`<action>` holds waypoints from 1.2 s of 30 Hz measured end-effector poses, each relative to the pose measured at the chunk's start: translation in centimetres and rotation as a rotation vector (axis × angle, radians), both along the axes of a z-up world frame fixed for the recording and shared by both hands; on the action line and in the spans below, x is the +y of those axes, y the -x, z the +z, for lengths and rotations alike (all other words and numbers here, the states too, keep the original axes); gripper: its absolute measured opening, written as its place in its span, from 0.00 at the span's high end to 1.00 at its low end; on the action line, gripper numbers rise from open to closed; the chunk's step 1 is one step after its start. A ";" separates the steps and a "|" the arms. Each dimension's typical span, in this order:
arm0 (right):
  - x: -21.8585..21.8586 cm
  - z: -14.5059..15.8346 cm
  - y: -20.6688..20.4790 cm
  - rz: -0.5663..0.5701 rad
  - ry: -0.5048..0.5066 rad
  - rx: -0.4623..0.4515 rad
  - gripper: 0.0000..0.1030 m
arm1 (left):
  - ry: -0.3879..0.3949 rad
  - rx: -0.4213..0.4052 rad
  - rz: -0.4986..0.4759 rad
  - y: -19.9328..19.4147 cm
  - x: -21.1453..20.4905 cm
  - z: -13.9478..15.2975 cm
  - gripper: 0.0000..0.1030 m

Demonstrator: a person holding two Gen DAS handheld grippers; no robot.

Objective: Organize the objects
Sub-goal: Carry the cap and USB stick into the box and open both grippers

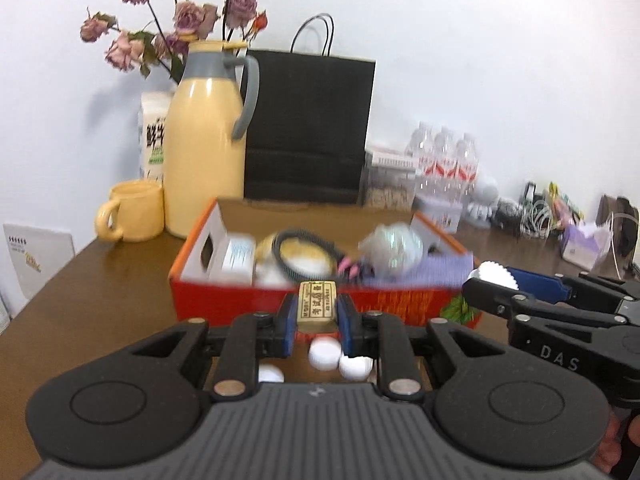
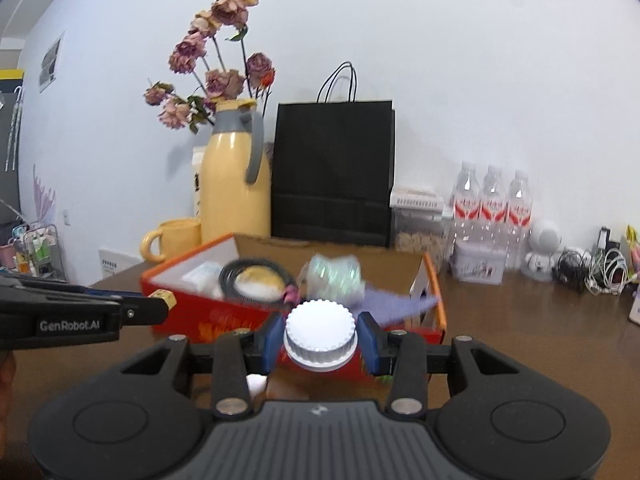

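Observation:
My left gripper (image 1: 317, 312) is shut on a small yellow eraser-like block (image 1: 317, 306) with printed characters, held just in front of the red open box (image 1: 224, 304). My right gripper (image 2: 320, 336) is shut on a white ribbed cap (image 2: 320, 330), also in front of the red box (image 2: 192, 312). In the left wrist view the right gripper (image 1: 490, 280) shows at the right with the white cap (image 1: 496, 274). In the right wrist view the left gripper (image 2: 166, 302) enters from the left. The box holds a black ring, a white packet, a shiny ball and purple paper.
Behind the box stand a yellow jug (image 1: 204, 140), a yellow mug (image 1: 132, 212), a black paper bag (image 1: 308, 128), dried roses (image 1: 180, 20) and water bottles (image 2: 492, 208). White round caps (image 1: 324, 354) lie on the brown table (image 1: 100, 280) under my left gripper. Cables (image 2: 600, 268) pile up at the right.

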State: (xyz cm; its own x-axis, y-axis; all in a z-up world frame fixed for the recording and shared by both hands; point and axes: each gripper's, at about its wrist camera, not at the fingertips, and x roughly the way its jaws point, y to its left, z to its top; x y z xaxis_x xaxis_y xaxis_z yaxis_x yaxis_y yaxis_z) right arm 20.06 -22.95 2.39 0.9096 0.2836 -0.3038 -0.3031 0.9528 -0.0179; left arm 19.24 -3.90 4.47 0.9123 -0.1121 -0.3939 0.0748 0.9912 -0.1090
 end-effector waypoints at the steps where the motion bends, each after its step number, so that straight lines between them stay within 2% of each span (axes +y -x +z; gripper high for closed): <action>1: 0.1 0.5 -0.7 0.000 -0.004 -0.001 0.62 | 0.004 -0.005 0.003 -0.5 0.0 0.3 0.80; 7: 1.4 1.8 -5.2 -0.002 0.002 0.018 0.62 | 0.017 -0.020 0.028 -4.2 -0.1 1.4 0.79; 14: 2.9 0.1 -10.4 -0.025 0.011 0.083 0.62 | 0.041 0.030 0.044 -8.6 -0.1 0.6 0.79; 20: 3.5 0.0 -13.7 -0.038 -0.005 0.081 0.62 | 0.068 0.050 0.064 -12.5 0.2 0.1 0.79; 27: 3.3 -0.5 -16.0 -0.047 -0.020 0.077 0.62 | 0.068 0.071 0.065 -14.9 1.0 -0.9 0.79; 32: 2.8 -0.6 -16.5 -0.038 -0.038 0.090 0.62 | 0.051 0.069 0.063 -15.2 1.0 -1.2 0.79; 33: 2.7 -0.6 -16.6 -0.034 -0.039 0.092 0.62 | 0.052 0.066 0.063 -15.1 1.0 -1.2 0.78; 34: 2.7 -0.5 -16.5 -0.033 -0.039 0.092 0.62 | 0.050 0.062 0.065 -15.1 1.0 -1.1 0.70; 35: 2.7 -0.5 -16.5 -0.033 -0.039 0.091 0.60 | 0.046 0.056 0.067 -15.0 1.0 -1.0 0.56; 36: 2.6 -0.4 -16.5 -0.033 -0.038 0.089 0.51 | 0.044 0.045 0.075 -14.9 1.1 -0.9 0.49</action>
